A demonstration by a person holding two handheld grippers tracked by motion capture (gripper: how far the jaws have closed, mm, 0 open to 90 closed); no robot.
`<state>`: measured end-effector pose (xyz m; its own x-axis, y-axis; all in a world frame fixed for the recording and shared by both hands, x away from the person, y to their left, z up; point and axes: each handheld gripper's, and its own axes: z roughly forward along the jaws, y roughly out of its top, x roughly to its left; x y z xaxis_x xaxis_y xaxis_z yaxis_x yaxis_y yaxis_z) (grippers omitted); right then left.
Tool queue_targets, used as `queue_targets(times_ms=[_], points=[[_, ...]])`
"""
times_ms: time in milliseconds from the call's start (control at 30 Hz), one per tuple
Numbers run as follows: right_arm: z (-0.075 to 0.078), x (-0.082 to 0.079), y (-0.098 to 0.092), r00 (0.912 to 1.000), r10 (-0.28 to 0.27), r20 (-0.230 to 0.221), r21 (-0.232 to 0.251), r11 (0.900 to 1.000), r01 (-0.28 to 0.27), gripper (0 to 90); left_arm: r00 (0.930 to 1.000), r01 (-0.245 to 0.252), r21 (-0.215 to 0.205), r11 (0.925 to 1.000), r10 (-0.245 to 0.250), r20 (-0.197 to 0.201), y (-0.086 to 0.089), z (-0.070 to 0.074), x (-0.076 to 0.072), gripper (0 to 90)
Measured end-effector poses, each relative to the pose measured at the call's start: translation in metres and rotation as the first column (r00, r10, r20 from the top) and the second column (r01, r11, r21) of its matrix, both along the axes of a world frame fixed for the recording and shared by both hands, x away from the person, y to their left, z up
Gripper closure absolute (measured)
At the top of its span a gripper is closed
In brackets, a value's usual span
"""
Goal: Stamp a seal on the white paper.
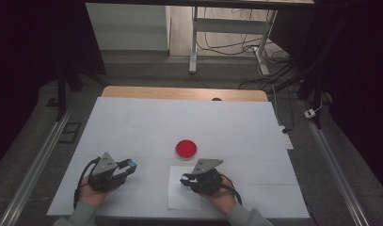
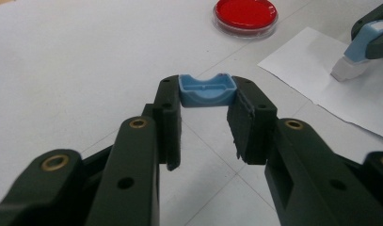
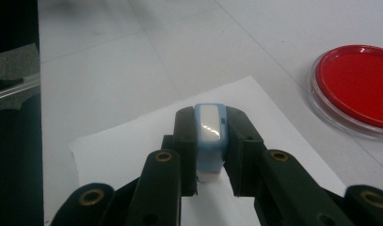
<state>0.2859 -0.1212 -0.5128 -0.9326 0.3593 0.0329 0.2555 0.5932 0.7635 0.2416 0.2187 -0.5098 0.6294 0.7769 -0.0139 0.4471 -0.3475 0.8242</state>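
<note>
**Stamp over paper, cap held aside**

At our left, the left gripper (image 2: 205,117) grasps a small light-blue plastic cap (image 2: 207,91) between its fingertips, hollow side up, raised off the white-covered bench (image 1: 142,127). Farther right, the right gripper (image 3: 209,155) is clenched on a light-blue and white self-inking stamp (image 3: 210,136), long axis upright, its white base toward the white sheet of paper (image 1: 177,195) directly beneath; we cannot tell whether it touches. Just beyond the paper sits a round red ink pad in a clear dish (image 1: 185,149), nearer the right gripper. We judge the coming move turns on pressing straight down.
</note>
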Motion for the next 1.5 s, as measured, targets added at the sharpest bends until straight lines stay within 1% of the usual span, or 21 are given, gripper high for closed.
queue_targets(times_ms=[67, 167, 433, 533, 600, 767, 900, 1167, 1367, 1500], points=[[-0.0003, -0.0001, 0.0003, 1.0, 0.0, -0.002, -0.005, 1.0, 0.0, 75.5, 1.0, 0.0, 0.0, 1.0, 0.0, 0.0, 0.0001, 0.0, 0.0, 65.5], [-0.001, -0.0008, 0.0013, 0.9999, 0.007, 0.008, -0.021, 1.0, -0.007, 75.5, 1.0, 0.0, 0.0, 1.0, 0.0, -0.001, -0.0004, -0.0002, 0.0, 65.4], [-0.0023, -0.0025, 0.0012, 0.9999, 0.0, 0.017, -0.019, 1.0, 0.001, 75.8, 1.0, 0.0, 0.0, 1.0, 0.0, -0.002, -0.0014, -0.0003, -0.0006, 65.4], [-0.0015, -0.0032, 0.0018, 0.9997, 0.001, 0.023, -0.037, 0.999, -0.001, 75.8, 1.0, 0.0, 0.001, 1.0, 0.0, -0.003, -0.0017, -0.0004, -0.0006, 65.4], [-0.0015, -0.0034, 0.0021, 0.9997, 0.001, 0.025, -0.04, 0.999, 0.0, 75.9, 1.0, 0.0, 0.001, 1.0, 0.0, -0.003, -0.0018, -0.0005, -0.0007, 65.5], [-0.0016, -0.0028, 0.0015, 0.9999, 0.001, 0.014, -0.036, 0.999, 0.0, 76.0, 1.0, 0.001, 0.003, 1.0, -0.001, -0.003, -0.0018, -0.0006, -0.0008, 65.5], [-0.0019, -0.0034, 0.0017, 0.9997, 0.002, 0.024, -0.04, 0.999, -0.001, 76.0, 1.0, -0.002, 0.002, 1.0, 0.002, -0.003, -0.0014, -0.0006, -0.0006, 65.4], [-0.0019, -0.0039, 0.0022, 0.9996, 0.001, 0.027, -0.042, 0.999, 0.0, 76.1, 1.0, -0.002, 0.0, 1.0, 0.002, -0.004, -0.0012, -0.0006, -0.0007, 65.5], [-0.0024, -0.0042, 0.0019, 0.9997, -0.004, 0.023, -0.036, 0.999, 0.004, 76.0, 1.0, -0.001, 0.001, 1.0, 0.001, -0.004, -0.0013, -0.0005, -0.0008, 65.5], [-0.002, -0.0043, 0.0024, 0.9997, -0.004, 0.024, -0.042, 0.999, 0.005, 76.1, 1.0, -0.002, 0.001, 1.0, 0.002, -0.004, -0.0014, -0.0006, -0.0007, 65.4]])
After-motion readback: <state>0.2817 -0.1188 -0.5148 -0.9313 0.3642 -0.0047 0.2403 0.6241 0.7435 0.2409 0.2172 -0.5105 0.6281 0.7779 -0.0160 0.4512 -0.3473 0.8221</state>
